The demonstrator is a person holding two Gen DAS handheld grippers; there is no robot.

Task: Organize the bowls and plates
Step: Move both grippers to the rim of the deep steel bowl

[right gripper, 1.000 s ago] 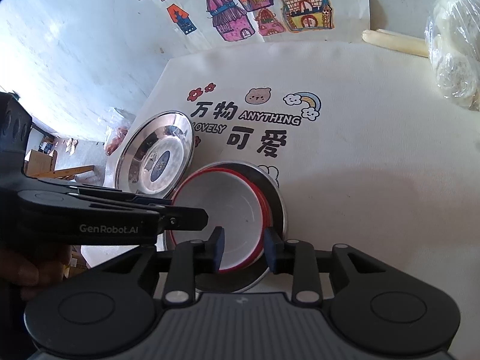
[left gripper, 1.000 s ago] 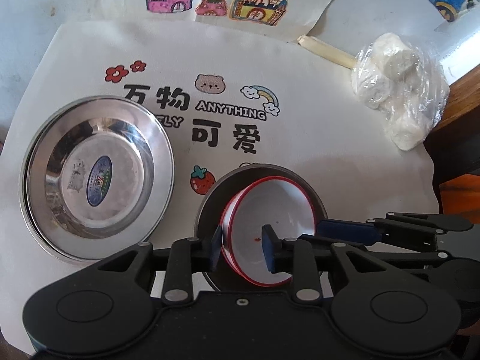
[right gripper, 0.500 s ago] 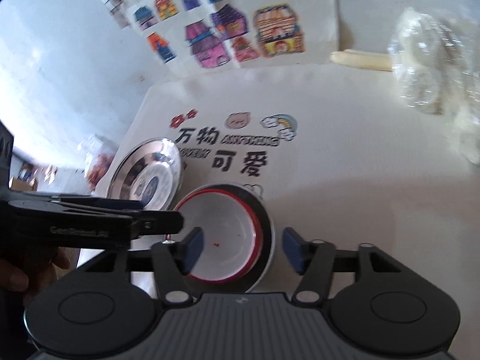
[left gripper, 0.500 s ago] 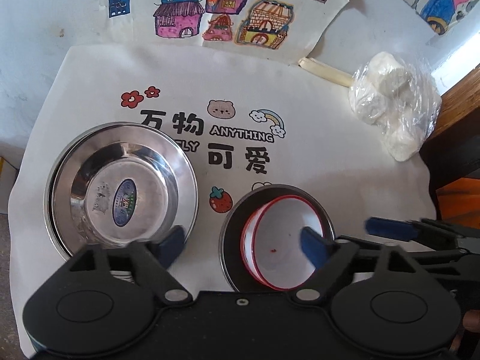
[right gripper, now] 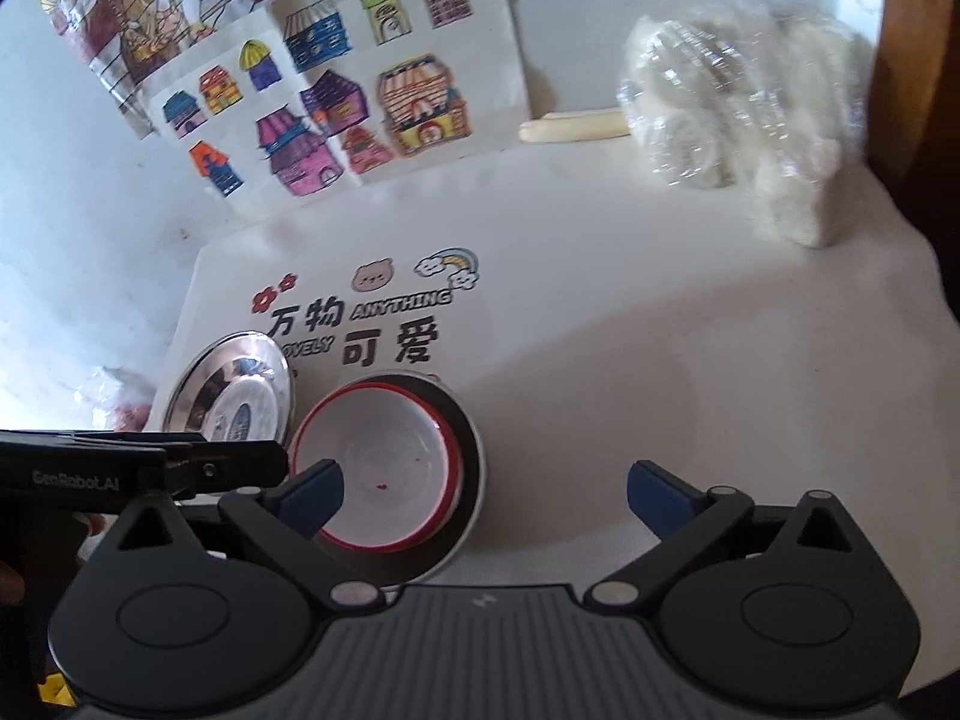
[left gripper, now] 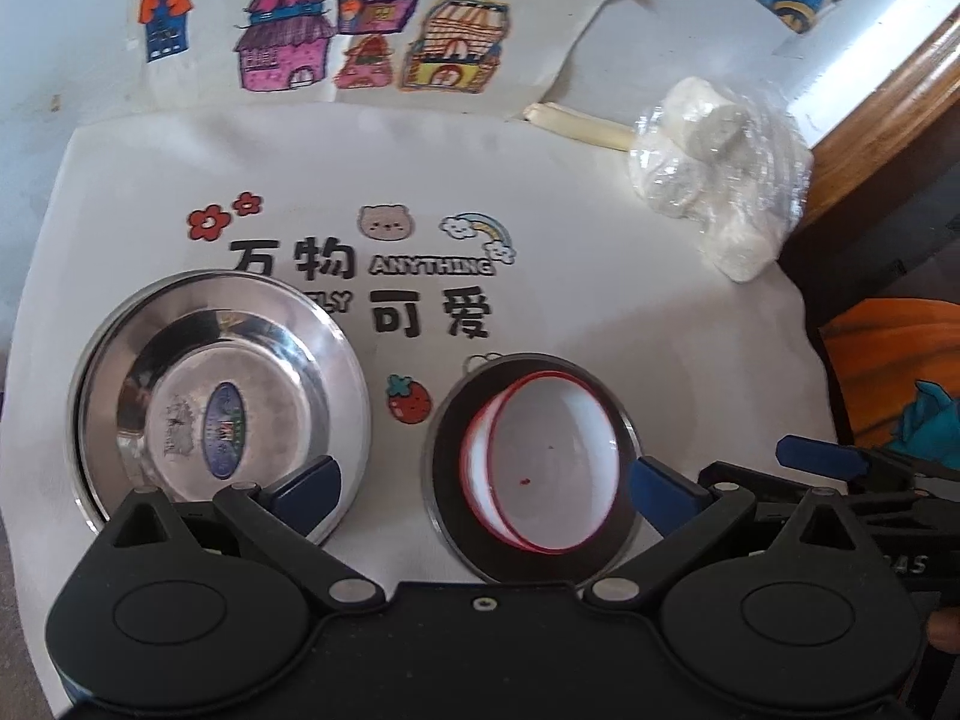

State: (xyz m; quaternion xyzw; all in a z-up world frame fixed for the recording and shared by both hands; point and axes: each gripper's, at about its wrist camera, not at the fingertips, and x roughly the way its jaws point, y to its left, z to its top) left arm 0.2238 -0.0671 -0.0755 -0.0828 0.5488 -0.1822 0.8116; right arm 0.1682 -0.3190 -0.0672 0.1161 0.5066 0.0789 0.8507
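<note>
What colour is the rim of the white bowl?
Red, on the white bowl; clearest in the left wrist view.

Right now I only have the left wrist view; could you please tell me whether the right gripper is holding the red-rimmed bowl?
Observer: No. The right gripper holds nothing. Its jaws are opening, and only part of the bowl lies under the gap, untouched.
Operator: Thank you. Is anything lying past the left edge of the mat?
Observer: Yes, a blurred bag with something red in it lies beyond the left edge of the mat. I cannot tell what it holds.
</note>
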